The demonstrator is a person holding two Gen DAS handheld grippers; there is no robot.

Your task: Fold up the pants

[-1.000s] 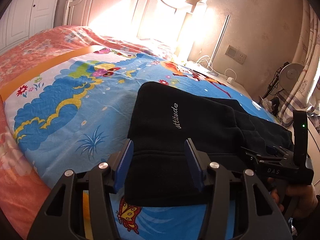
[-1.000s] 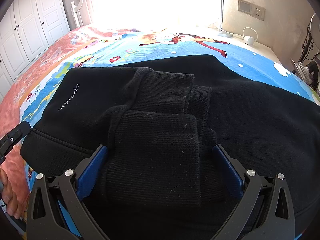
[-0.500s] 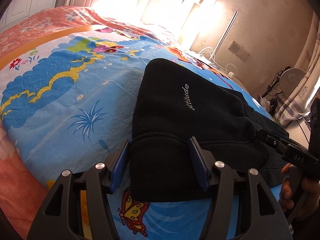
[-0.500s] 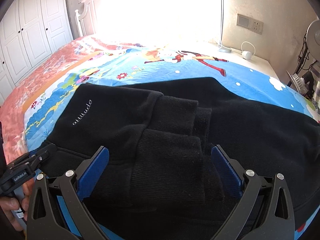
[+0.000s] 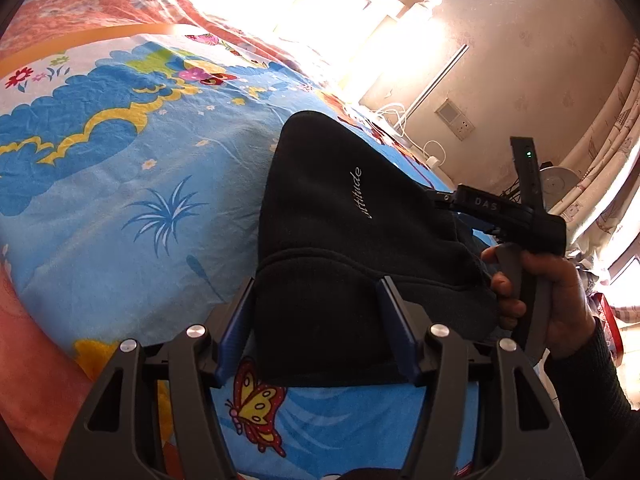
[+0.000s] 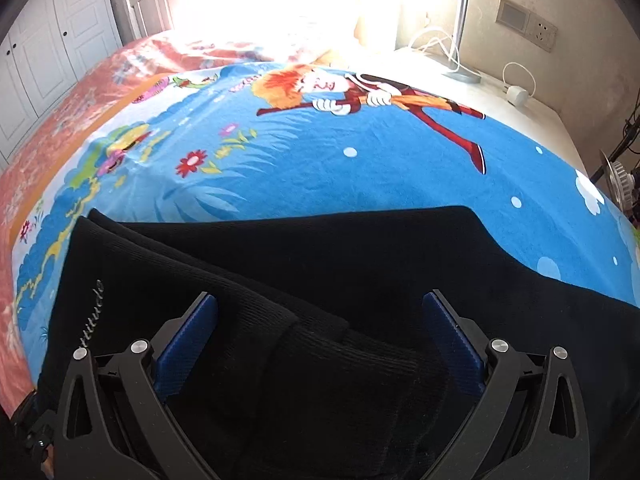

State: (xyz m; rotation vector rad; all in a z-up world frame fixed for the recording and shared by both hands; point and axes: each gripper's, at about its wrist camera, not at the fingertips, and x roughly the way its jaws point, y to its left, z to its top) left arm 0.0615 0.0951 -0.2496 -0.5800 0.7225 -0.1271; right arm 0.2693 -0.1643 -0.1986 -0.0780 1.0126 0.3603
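- Left gripper (image 5: 316,320): blue fingers wide apart, one on each side of the thick band end of the black pants (image 5: 352,240), holding nothing, likely just let go.
- Right gripper (image 6: 320,344): fingers spread wide too, hanging over the ribbed cuffs (image 6: 312,344), pinching nothing.
- Pants: lying folded on the cartoon sheet (image 6: 360,152) on the bed, cuffs stacked on top, white word (image 5: 362,192) facing up.
- Probably near done; maybe one more fold or a pat flat.
- Right hand (image 5: 556,300) gripping its handle beside the pants.
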